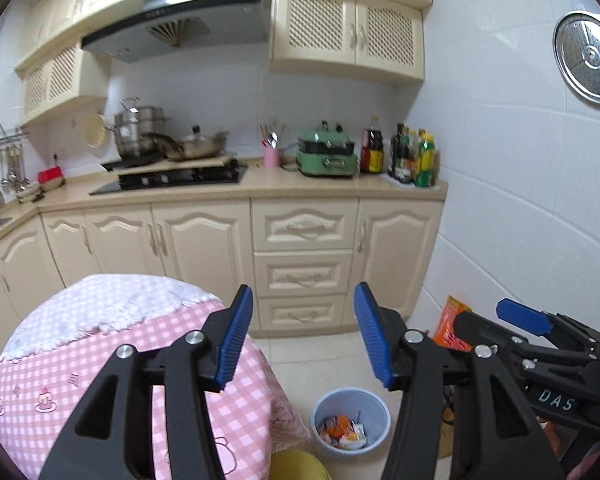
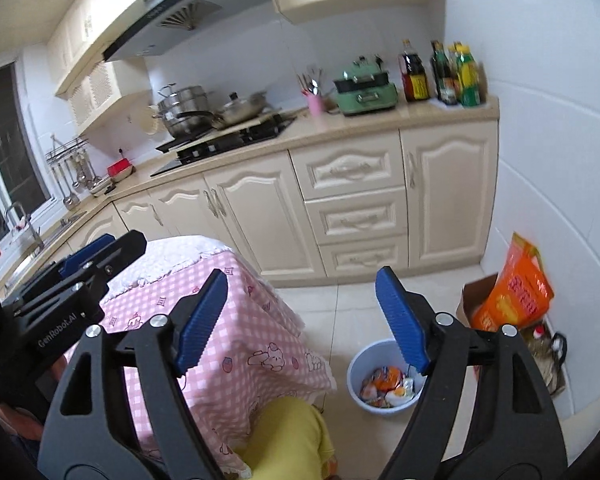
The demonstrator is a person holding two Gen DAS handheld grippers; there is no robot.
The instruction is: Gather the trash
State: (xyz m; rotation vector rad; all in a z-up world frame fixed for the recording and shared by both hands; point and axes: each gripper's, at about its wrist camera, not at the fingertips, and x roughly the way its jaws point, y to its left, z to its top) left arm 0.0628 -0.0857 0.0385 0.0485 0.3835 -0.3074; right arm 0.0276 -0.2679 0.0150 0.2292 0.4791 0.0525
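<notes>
A pale blue trash bin [image 1: 374,402] stands on the tiled floor beside a small table; it shows in the right wrist view too [image 2: 358,364]. Orange and white snack wrappers [image 1: 342,432] lie inside it, also seen in the right wrist view [image 2: 388,386]. My left gripper [image 1: 304,336] is open and empty, held high above the table edge and the bin. My right gripper [image 2: 300,320] is open and empty, above the table corner and the bin. The right gripper [image 1: 516,316] shows in the left wrist view at the right; the left gripper [image 2: 88,256] shows at the left of the right wrist view.
A table with a pink checked cloth [image 1: 84,352] [image 2: 236,344] sits left of the bin. An orange bag in a cardboard box [image 2: 512,300] stands by the right wall. Cream cabinets [image 1: 300,264] and a counter with a stove, pots and bottles are behind. Yellow fabric [image 2: 288,436] lies below.
</notes>
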